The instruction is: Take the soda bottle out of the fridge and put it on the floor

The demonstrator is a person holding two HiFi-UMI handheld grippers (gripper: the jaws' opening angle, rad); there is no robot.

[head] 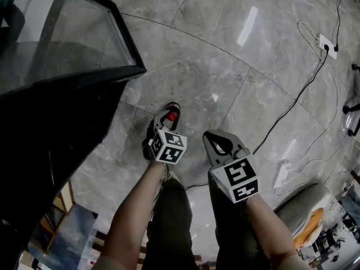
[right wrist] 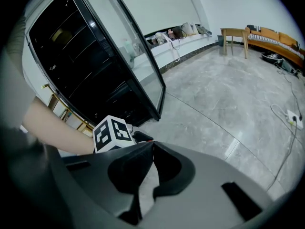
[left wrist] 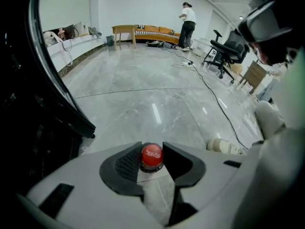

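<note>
Evidently the bottle (left wrist: pixel 152 157) is pinched at the neck by the left gripper (left wrist: pixel 151 149), cap up, for standing on the floor (left wrist: pixel 143 104) below. The right gripper (right wrist: pixel 151 144) is pressed together, empty.

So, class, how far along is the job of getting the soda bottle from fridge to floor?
Done: the soda bottle is out of the fridge, over the floor. In hand: the jaws of the left gripper clamp its neck under the red cap. Left: standing it down and letting go; the right gripper is shut and empty.
</note>
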